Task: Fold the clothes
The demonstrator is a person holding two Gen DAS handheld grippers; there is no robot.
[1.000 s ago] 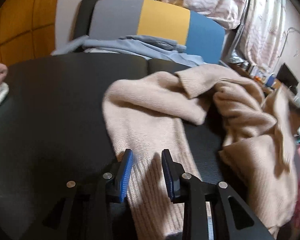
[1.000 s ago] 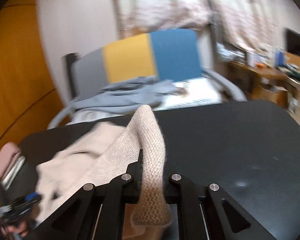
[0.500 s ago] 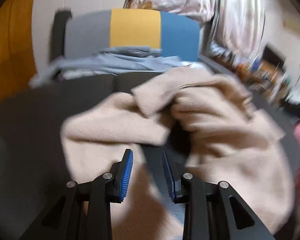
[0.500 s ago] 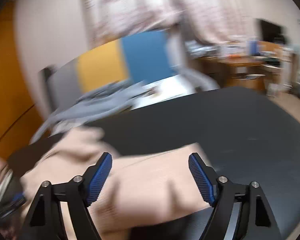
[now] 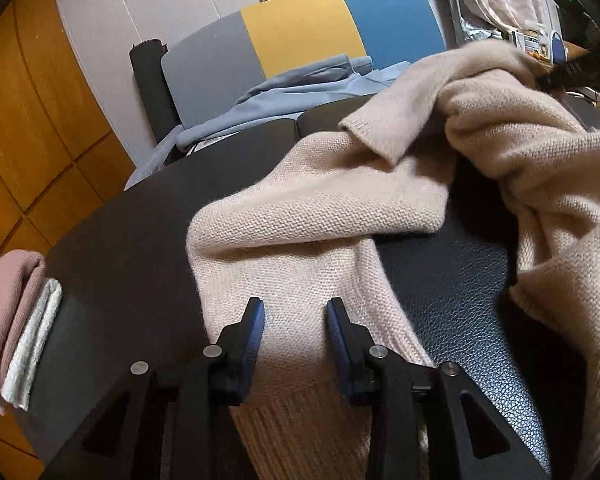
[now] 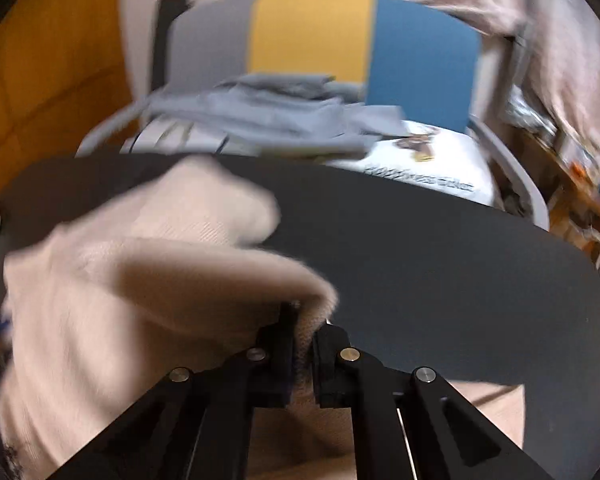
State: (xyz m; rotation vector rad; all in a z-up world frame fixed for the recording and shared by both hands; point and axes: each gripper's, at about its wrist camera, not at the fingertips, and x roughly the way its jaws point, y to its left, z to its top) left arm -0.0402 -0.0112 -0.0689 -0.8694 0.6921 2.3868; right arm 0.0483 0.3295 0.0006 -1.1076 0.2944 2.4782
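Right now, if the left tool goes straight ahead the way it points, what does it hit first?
The left tool is open over the beige sweater, so it would likely meet the sweater's bunched fold just ahead, before the chair. Depth is uncertain in the fisheye view.

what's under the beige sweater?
The black table shows around and through gaps in the sweater. Whatever lies beneath the bunched folds is covered. The right gripper pinches one edge.
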